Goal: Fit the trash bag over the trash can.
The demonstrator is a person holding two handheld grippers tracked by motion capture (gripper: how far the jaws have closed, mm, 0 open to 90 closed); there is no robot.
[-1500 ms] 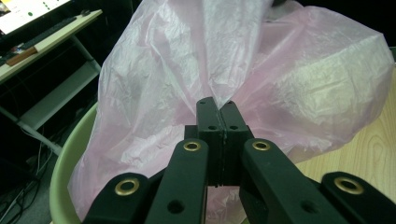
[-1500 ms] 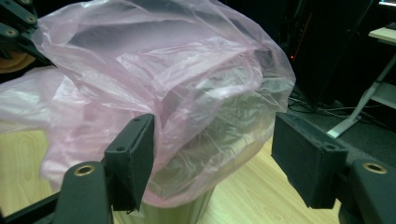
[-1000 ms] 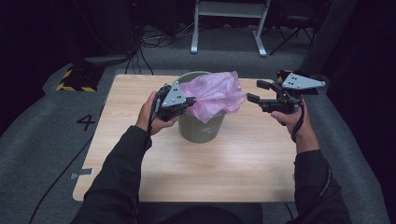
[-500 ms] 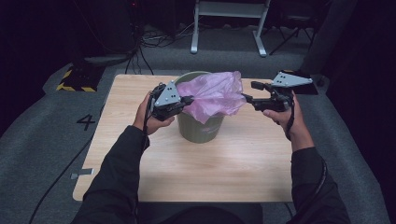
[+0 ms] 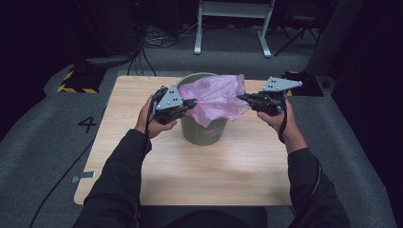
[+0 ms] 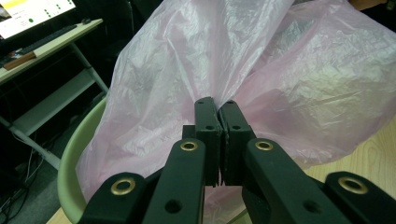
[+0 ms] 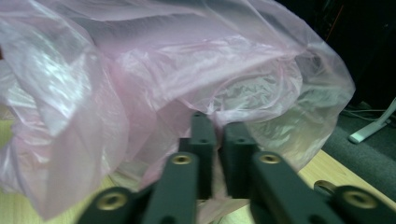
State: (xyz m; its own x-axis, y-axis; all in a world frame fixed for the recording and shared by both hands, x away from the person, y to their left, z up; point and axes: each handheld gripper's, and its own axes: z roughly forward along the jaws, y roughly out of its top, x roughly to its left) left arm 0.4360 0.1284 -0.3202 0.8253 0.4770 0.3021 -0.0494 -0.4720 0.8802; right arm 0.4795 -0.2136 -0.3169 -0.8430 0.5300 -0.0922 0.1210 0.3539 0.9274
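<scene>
A thin pink plastic bag point(image 5: 216, 97) drapes over the mouth of a pale green bin point(image 5: 202, 133) on the wooden table point(image 5: 228, 166). My left gripper point(image 5: 191, 102) is at the bag's left edge, shut on the film. In the left gripper view the jaws point(image 6: 216, 101) pinch the bag point(image 6: 303, 84) above the bin's rim point(image 6: 77, 154). My right gripper point(image 5: 241, 97) is at the bag's right edge; its jaws have just been closing. In the right gripper view they point(image 7: 215, 122) stand together with the bag's film point(image 7: 187, 60) caught between them.
The bin stands at the middle back of the table, with bare wood in front of it and on both sides. Behind the table are a white-legged stand point(image 5: 233, 28) and floor cables. A yellow-and-black striped block point(image 5: 76, 80) lies at the left.
My right gripper has moved left, in toward the bag's right edge, and its jaws have gone from wide open to shut on the film. The left gripper has stayed put.
</scene>
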